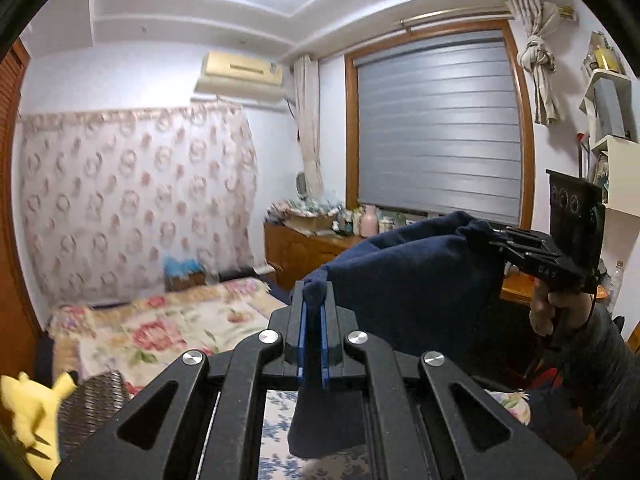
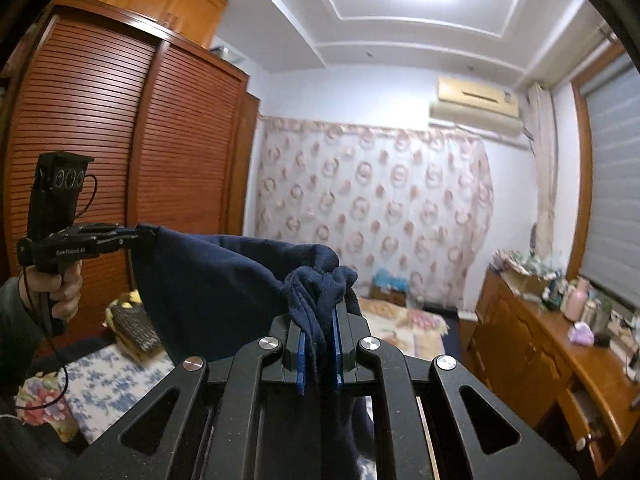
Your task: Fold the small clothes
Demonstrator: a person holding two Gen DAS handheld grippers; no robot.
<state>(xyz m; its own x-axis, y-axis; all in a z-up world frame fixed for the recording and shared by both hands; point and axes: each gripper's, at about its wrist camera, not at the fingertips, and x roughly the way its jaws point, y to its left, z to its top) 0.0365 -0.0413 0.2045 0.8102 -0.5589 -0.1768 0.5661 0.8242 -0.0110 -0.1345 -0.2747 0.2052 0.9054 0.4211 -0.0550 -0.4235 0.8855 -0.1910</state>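
Clamping navy garment (image 1: 412, 276), left gripper (image 1: 314, 300), right gripper (image 2: 320, 312)

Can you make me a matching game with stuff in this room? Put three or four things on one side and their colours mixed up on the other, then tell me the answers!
Things:
1. cloth held up by both grippers
2. plush toy
3. wardrobe doors
4. bottle on the dresser

Colours:
A. pink
B. reddish-brown wood
C. navy blue
D. yellow

Pairs: 1-C, 2-D, 3-B, 4-A.

The left gripper and the right gripper each pinch a top corner of the cloth, so it hangs in the air above the bed.
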